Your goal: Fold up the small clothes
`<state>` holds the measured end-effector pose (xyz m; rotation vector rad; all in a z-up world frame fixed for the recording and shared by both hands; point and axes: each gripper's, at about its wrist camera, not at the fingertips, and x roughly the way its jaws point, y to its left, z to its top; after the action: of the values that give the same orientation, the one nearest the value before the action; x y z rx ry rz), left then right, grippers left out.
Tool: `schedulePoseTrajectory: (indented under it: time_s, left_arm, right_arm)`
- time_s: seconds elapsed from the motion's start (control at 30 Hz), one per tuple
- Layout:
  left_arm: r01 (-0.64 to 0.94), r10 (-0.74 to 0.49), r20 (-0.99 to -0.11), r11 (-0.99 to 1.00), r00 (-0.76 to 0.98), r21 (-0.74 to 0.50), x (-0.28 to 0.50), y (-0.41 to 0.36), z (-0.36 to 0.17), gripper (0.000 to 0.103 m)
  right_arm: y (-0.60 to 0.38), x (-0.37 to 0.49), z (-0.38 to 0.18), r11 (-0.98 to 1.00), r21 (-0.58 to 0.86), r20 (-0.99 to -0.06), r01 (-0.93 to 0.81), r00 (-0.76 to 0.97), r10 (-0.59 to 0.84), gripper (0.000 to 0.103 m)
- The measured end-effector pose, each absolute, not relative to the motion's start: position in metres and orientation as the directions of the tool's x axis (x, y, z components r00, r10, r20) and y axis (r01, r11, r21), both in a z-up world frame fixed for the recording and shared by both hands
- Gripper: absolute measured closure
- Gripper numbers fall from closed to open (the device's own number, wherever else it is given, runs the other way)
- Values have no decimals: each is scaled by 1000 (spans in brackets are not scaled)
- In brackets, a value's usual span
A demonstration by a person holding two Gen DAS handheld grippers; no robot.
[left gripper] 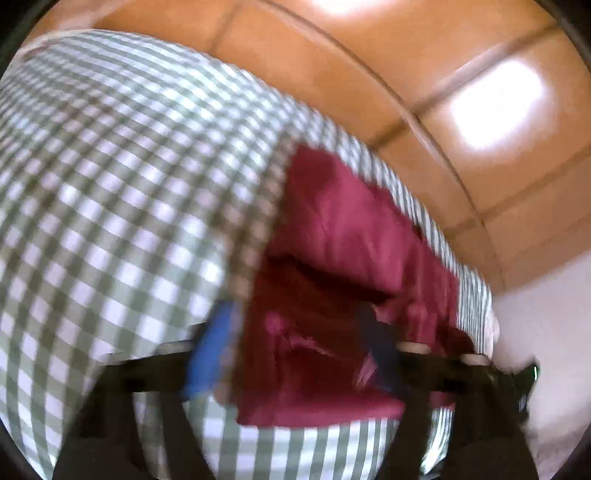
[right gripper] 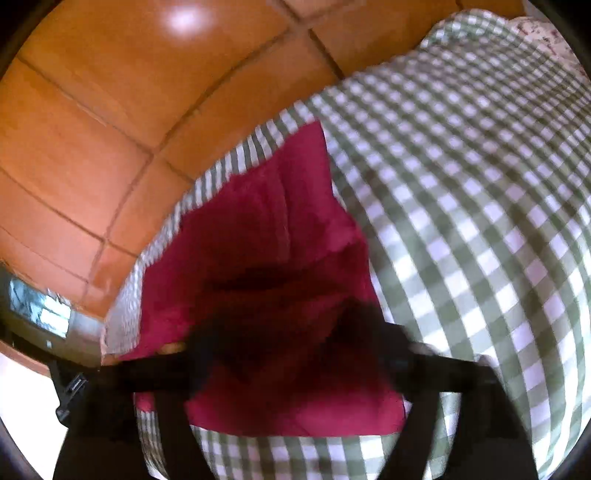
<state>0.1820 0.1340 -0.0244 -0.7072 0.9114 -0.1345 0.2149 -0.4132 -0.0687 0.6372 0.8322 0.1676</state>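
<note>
A dark red garment (left gripper: 343, 236) lies folded on a green-and-white checked cloth (left gripper: 110, 184), close to the cloth's edge. Both views are blurred. In the left wrist view my left gripper (left gripper: 295, 354) hangs over the near part of the garment, jaws wide apart: a blue finger (left gripper: 210, 354) on the left and a dark one on the right. The right wrist view shows the same red garment (right gripper: 273, 221) on the checked cloth (right gripper: 480, 221). My right gripper (right gripper: 288, 350) stands open above its near half. No pad visibly pinches the fabric.
Orange floor tiles (left gripper: 369, 74) lie beyond the checked cloth's edge, with bright glare spots. A white surface (left gripper: 546, 332) shows at lower right in the left wrist view. A shiny metal object (right gripper: 37, 314) sits at the far left and a flowered fabric (right gripper: 546, 33) at the top right.
</note>
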Motion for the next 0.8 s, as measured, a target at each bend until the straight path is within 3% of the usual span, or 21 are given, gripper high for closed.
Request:
schedulePoseTrajectory:
  time_s: [0.07, 0.17, 0.37, 0.4, 0.43, 0.47, 0.53, 0.57, 0.6, 0.8]
  left_arm:
    - [-151, -424, -661, 762, 619, -630, 177, 142, -27, 26]
    - [-113, -437, -676, 786, 593, -607, 159, 146, -39, 26]
    - [-26, -464, -720, 832, 515, -554, 133, 115, -70, 27]
    - [-15, -463, -724, 838, 512, -546, 133, 111, -71, 38]
    - [16, -483, -720, 835, 498, -549, 135, 103, -71, 47]
    - [23, -495, -720, 831, 486, -555, 136, 99, -71, 63]
    - [22, -475, -732, 845, 489, -534, 139, 94, -72, 78]
    - [26, -476, -731, 846, 489, -533, 141, 94, -73, 78]
    - [23, -474, -731, 846, 490, -533, 140, 94, -74, 82]
    - [57, -473, -735, 856, 487, -513, 123, 95, -70, 88]
  right_arm:
    - [-417, 203, -60, 813, 577, -618, 85, 696, 366, 12]
    - [-420, 186, -59, 841, 535, -629, 75, 701, 337, 11]
    - [-389, 161, -90, 938, 345, -729, 21, 635, 254, 12]
    - [-384, 162, -97, 949, 315, -743, 22, 627, 232, 15]
    - [-378, 166, -105, 958, 286, -758, 30, 619, 207, 24]
    - [-374, 171, -110, 961, 275, -765, 38, 613, 194, 33]
    - [-369, 181, -116, 958, 283, -763, 46, 617, 196, 49]
    - [-366, 184, -117, 959, 279, -763, 45, 617, 193, 67]
    - [-363, 186, -117, 960, 279, -765, 33, 612, 201, 73]
    - [-363, 163, -116, 950, 310, -761, -22, 594, 262, 80]
